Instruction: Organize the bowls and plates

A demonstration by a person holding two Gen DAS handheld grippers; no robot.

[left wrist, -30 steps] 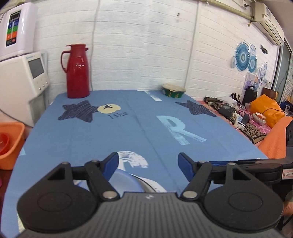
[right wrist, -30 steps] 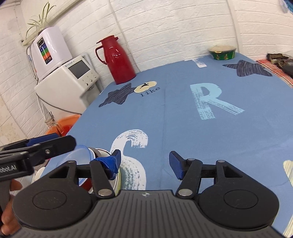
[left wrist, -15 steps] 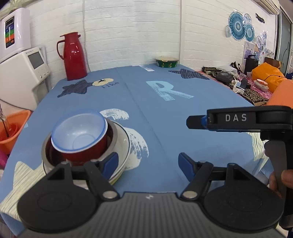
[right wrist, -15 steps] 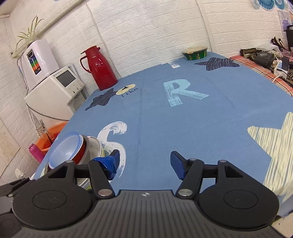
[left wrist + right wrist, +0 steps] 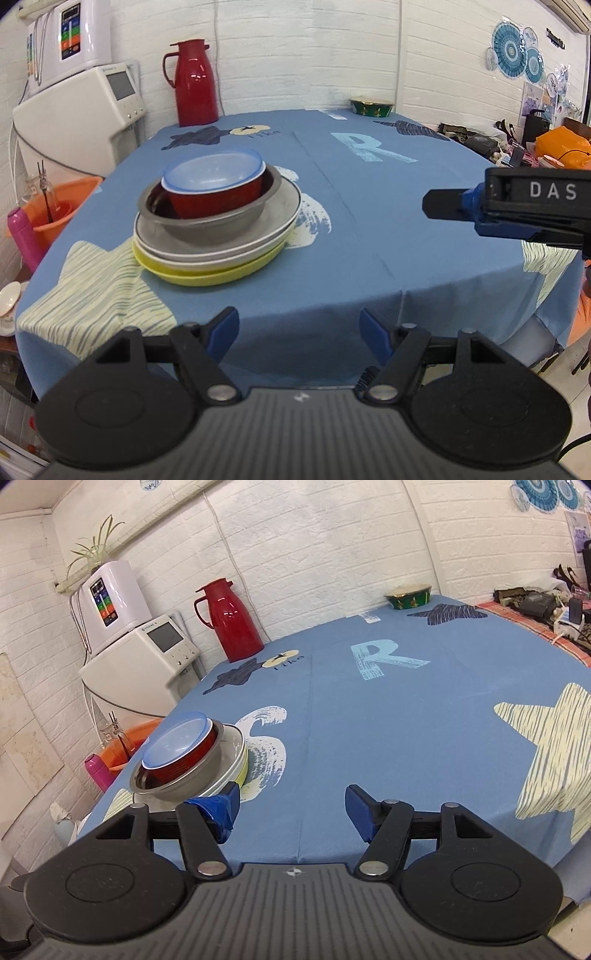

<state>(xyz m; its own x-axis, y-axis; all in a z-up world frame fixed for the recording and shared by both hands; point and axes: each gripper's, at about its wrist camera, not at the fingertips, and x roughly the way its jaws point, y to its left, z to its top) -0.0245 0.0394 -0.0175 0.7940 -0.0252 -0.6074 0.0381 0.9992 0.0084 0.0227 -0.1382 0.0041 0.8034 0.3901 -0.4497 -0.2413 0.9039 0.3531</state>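
I have pulled both grippers back off the table since a moment ago; my left gripper (image 5: 298,334) and right gripper (image 5: 291,814) hang past the near edge, jaws wide and holding nothing. The stack (image 5: 216,225) sits nested on the cloth (image 5: 369,229) near its left front corner, largest plate at the bottom and blue-rimmed bowl (image 5: 214,173) on top, which I judge is the tidy end state. The right view cuts off the stack's near side behind my finger.
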